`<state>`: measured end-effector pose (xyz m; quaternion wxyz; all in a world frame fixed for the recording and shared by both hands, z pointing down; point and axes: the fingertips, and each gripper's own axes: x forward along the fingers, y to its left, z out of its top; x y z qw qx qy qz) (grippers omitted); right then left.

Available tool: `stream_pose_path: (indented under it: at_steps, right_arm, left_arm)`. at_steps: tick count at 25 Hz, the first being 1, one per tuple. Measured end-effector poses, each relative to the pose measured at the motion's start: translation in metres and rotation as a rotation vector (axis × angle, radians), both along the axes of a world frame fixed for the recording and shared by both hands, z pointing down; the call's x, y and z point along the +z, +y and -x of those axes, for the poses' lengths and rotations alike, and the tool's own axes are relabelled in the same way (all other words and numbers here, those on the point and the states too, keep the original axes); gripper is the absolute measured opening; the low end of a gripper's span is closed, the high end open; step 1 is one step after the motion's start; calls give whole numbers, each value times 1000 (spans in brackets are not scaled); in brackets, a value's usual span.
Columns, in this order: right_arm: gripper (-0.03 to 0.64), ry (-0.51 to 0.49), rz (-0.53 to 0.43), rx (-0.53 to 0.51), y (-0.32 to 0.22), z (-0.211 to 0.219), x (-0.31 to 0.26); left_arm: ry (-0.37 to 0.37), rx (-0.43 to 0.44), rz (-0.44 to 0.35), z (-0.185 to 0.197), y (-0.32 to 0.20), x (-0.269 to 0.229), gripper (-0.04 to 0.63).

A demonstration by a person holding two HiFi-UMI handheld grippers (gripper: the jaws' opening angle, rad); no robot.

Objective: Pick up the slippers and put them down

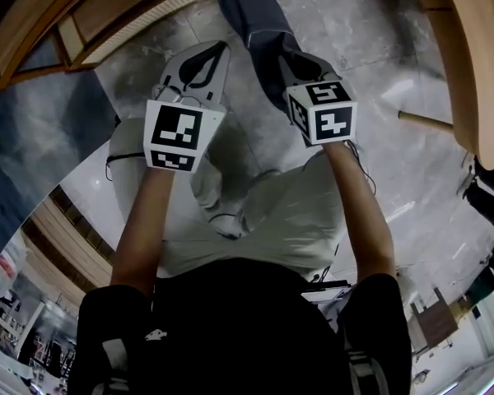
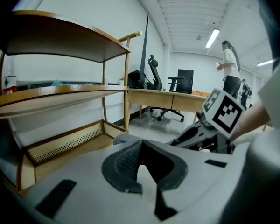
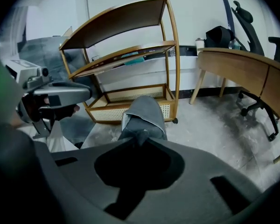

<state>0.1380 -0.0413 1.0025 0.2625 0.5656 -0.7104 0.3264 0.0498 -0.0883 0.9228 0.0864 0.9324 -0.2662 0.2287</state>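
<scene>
Only right gripper view shows the slipper (image 3: 142, 113) clamped.

A wooden shelf rack (image 3: 116, 23) stands on grey marbled floor (image 3: 214, 125) beside a curved desk (image 3: 238, 66).

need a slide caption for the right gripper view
Right gripper holding a grey slipper by one end, wooden shelf unit behind on a marbled floor.

slipper (image 3: 142, 111): slate grey-blue, paler lining | left gripper (image 2: 140, 143): pale grey, dark grey pads (image 2: 125, 160) | right gripper (image 3: 141, 138): charcoal | marker cubes (image 1: 175, 134): black-and-white squares | floor (image 3: 214, 125): grey, kinda marble-y, whitish streaks | shelf (image 3: 126, 13): honey wood, dotted bottom panel | shirt (image 1: 247, 319): black | trousers (image 1: 288, 212): pale greyish-beige
</scene>
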Motion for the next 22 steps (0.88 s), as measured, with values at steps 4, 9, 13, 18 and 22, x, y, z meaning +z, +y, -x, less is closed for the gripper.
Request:
stream_pose_path:
  at_steps: [4, 9, 13, 18, 22]
  right_arm:
    - [25, -2, 0, 1, 2, -1, 18]
    - [26, -6, 3, -11, 4, 1, 39]
    - [26, 7, 21, -6, 6, -2, 57]
    - [26, 27, 36, -13, 4, 0, 76]
    - [26, 30, 63, -7, 0, -2, 95]
  left_arm:
    - [-11, 3, -3, 1, 4, 14, 8]
    - [-9, -1, -2, 2, 5, 23, 8]
    - [-13, -3, -35, 3, 3, 24, 8]
    - [13, -14, -46, 8, -6, 19, 8]
    - [18, -32, -47, 8, -8, 16, 8]
